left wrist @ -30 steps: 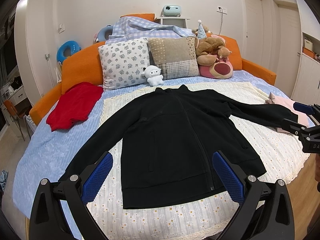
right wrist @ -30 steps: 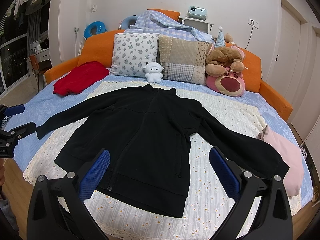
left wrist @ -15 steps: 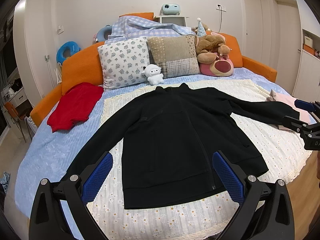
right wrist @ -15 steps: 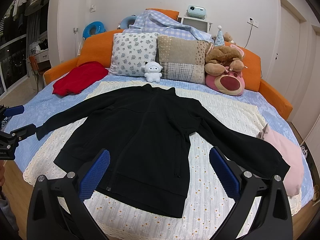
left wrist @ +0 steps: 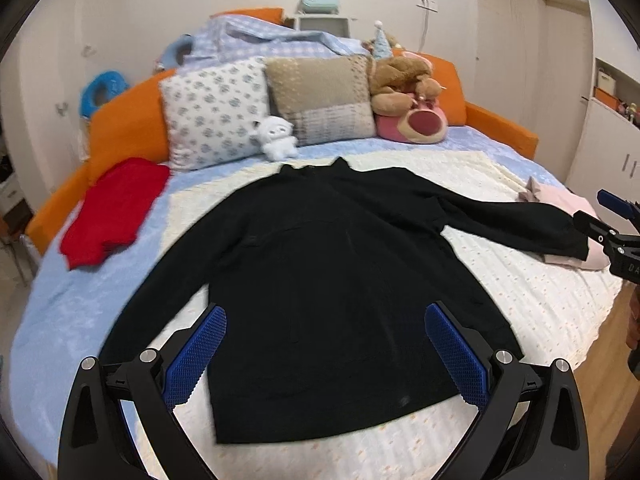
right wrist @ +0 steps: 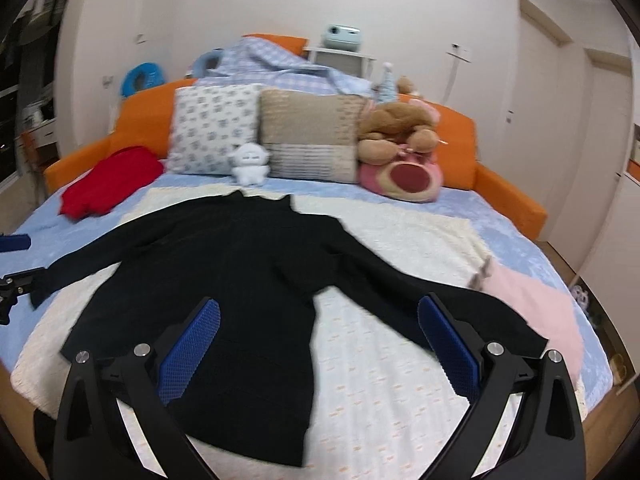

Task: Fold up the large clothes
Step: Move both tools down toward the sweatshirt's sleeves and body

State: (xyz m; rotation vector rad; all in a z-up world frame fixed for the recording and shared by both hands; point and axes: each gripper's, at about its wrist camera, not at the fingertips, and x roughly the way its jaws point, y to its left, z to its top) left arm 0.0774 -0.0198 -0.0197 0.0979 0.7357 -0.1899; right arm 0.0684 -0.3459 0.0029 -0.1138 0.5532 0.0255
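Lying flat on the cream blanket (left wrist: pixel 500 280) is the black jacket (left wrist: pixel 332 280), collar toward the pillows (left wrist: pixel 216 114) at the head of the bed (left wrist: pixel 48 312), hem toward the foot edge where the person is standing. Body axis is running head-to-foot, sleeves are spreading out sideways toward the bed's left and right edges.

Both grippers are hanging above the foot edge, spread wide, holding nothing. The left gripper (left wrist: pixel 324 354) is looking down over the hem, with the left sleeve (left wrist: pixel 160 292) trailing off past its left finger toward the blue sheet. The right gripper (right wrist: pixel 318 346) is sitting over the right half of the jacket, with the right sleeve (right wrist: pixel 420 300) running under its right finger and its cuff ending at the pink garment (right wrist: pixel 532 312) near the bed's right edge. So each gripper is nearer its own sleeve, and the likely first fold is sleeves in across the body.

Compared with the earlier frames, both views are getting blurry and tipping lower, with the jacket filling more of the frame, so both grippers seem to be moving in and down toward it. The jacket itself isn't shifting; same spread, same spot. The red garment (left wrist: pixel 112 216) at the head-left corner is staying put too.
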